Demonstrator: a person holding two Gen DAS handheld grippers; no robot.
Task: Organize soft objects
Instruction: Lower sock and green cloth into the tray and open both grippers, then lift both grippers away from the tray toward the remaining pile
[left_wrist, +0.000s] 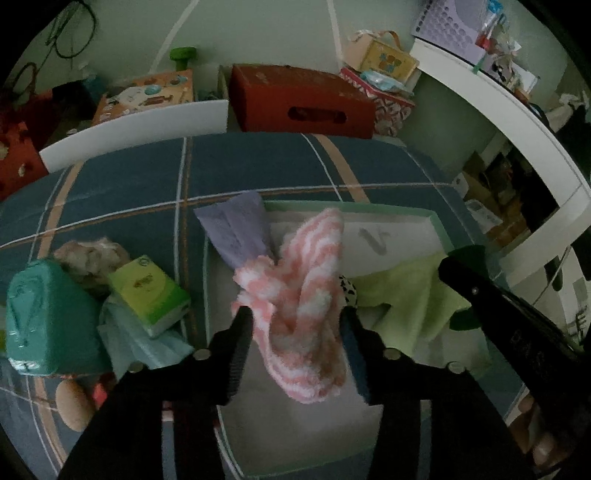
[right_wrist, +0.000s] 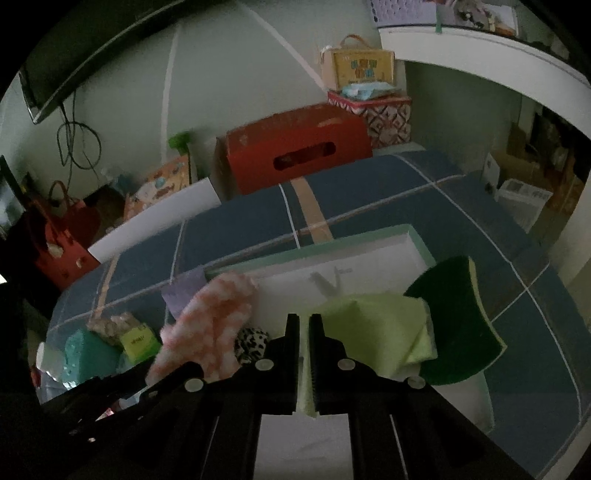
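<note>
My left gripper (left_wrist: 295, 314) is open, its fingers on either side of a pink-and-white fluffy sock (left_wrist: 306, 306) that lies in a shallow white tray with a green rim (left_wrist: 354, 207) on the bed. The sock also shows in the right wrist view (right_wrist: 210, 325). My right gripper (right_wrist: 303, 321) is shut on a light green cloth (right_wrist: 373, 325) over the tray (right_wrist: 332, 247). A green-and-yellow sponge (right_wrist: 458, 321) lies against the cloth's right side. A purple cloth (left_wrist: 236, 232) and a black-and-white spotted item (right_wrist: 251, 343) lie by the sock.
On the blue plaid bedspread (left_wrist: 129, 192) left of the tray lie a teal pack (left_wrist: 40, 314), a green tissue pack (left_wrist: 147, 291) and a beige fuzzy item (left_wrist: 92, 258). A red box (left_wrist: 299, 99) and other boxes stand behind the bed. White shelving (left_wrist: 517, 122) is on the right.
</note>
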